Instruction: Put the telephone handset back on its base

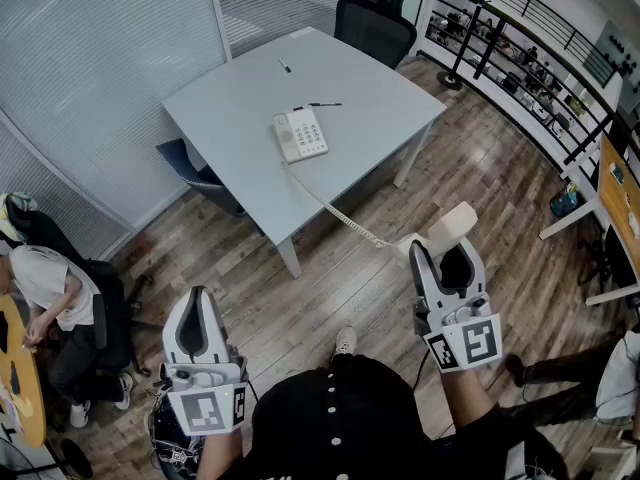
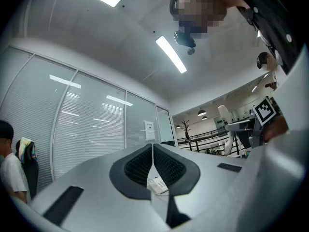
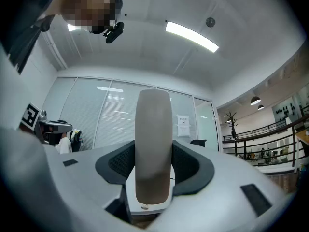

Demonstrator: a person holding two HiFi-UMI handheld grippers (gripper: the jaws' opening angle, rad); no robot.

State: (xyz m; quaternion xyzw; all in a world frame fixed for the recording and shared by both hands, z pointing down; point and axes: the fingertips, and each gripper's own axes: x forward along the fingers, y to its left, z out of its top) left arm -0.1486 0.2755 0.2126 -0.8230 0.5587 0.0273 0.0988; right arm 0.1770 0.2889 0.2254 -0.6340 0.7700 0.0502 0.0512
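Observation:
The white telephone base (image 1: 300, 134) lies on the grey table (image 1: 235, 108), well ahead of me. Its coiled cord (image 1: 345, 218) runs off the table's front edge to the cream handset (image 1: 455, 224). My right gripper (image 1: 446, 260) is shut on that handset and holds it upright in the air, away from the table. In the right gripper view the handset (image 3: 153, 149) stands between the two dark pads (image 3: 120, 166). My left gripper (image 1: 198, 306) hangs low at the left, shut with nothing in it. In the left gripper view its pads (image 2: 140, 164) meet, and the base (image 2: 157, 184) shows small below them.
Two pens (image 1: 285, 65) (image 1: 322, 104) lie on the table behind the base. A black office chair (image 1: 375, 18) stands at the far side and a blue chair (image 1: 188, 164) at the left corner. A seated person (image 1: 50, 293) is at the far left; shelving (image 1: 520, 58) lines the right.

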